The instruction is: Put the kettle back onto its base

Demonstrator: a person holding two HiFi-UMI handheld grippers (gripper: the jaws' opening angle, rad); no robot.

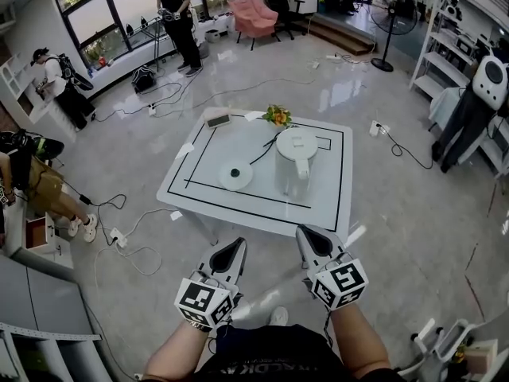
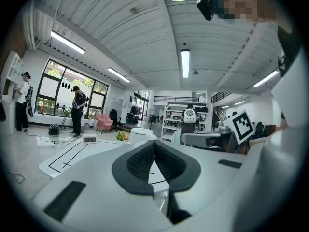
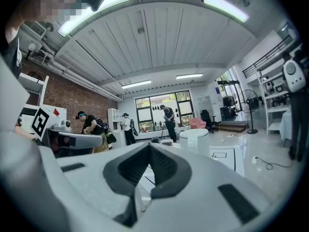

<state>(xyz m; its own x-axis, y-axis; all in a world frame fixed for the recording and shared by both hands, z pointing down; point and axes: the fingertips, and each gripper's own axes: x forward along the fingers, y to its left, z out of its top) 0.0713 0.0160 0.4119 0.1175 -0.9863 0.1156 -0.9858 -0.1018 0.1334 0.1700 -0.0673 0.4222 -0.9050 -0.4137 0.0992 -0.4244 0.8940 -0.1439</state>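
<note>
Currently the left gripper [image 1: 237,245] and right gripper [image 1: 305,232] hang side by side off the near edge of the bench [image 1: 262,209], each with jaws pressed together and nothing between them. White kettle [image 1: 296,162] stands upright on the bench, just right of its round base [image 1: 235,175], not touching it. Both well ahead of the grippers.

The kettle [image 2: 143,131] is shown by its top alone in the left gripper view, its body masked by the left gripper [image 2: 153,146]. The display of a small device [image 1: 217,120] on the table [image 1: 318,205] cannot be read. A person [image 1: 36,183] is cut by the head view's left edge.
</note>
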